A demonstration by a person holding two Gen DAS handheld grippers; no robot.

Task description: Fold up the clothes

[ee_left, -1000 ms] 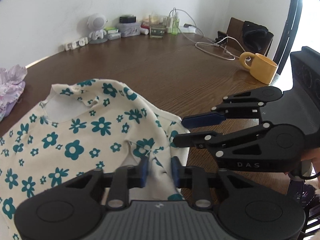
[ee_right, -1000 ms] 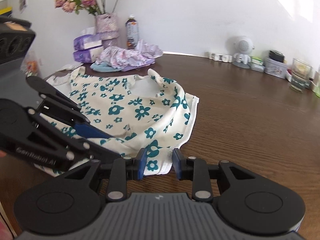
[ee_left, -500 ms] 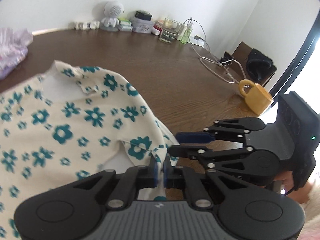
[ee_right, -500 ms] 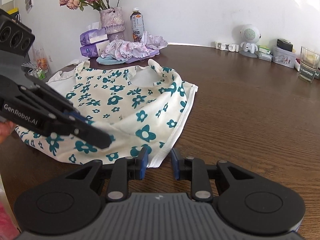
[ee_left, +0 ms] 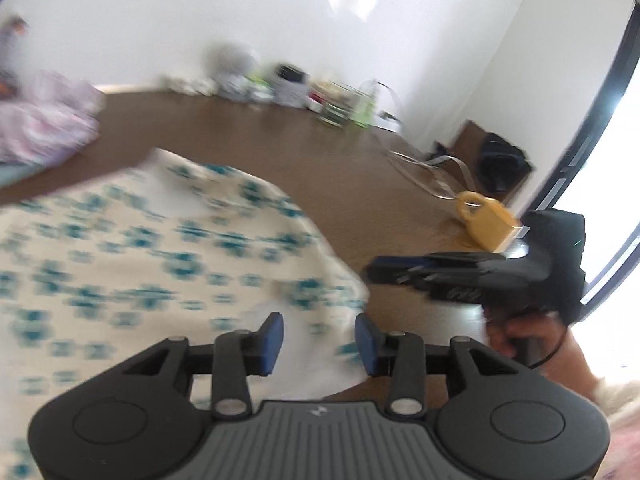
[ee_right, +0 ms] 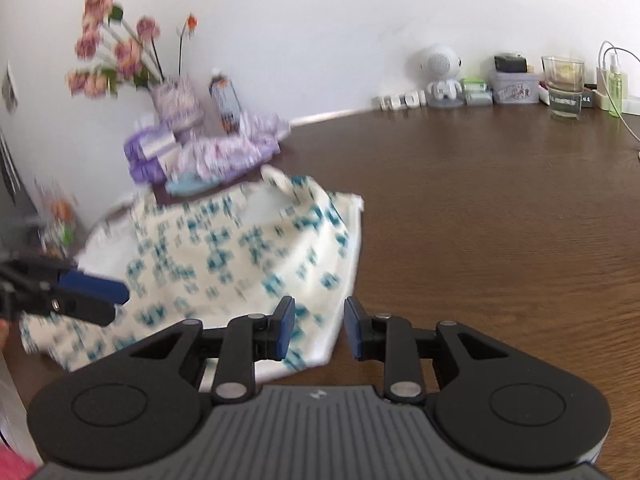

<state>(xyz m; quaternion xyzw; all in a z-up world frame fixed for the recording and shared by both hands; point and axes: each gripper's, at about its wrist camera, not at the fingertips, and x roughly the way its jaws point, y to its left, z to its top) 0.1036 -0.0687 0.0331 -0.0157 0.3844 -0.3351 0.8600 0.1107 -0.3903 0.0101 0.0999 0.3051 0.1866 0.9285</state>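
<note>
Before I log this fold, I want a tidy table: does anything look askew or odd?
Yes. The floral garment lies rumpled and slanted on the table, with its near corner bunched under the open right hand-held gripper. Nothing looks spilled, though motion blur hides fine detail.

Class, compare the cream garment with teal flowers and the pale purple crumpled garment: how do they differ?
The cream garment with teal flowers lies spread out near the grippers; the pale purple crumpled garment sits bunched up by the wall. One has bold teal flowers, the other looks faintly patterned. Both rest on the brown wooden table.
</note>
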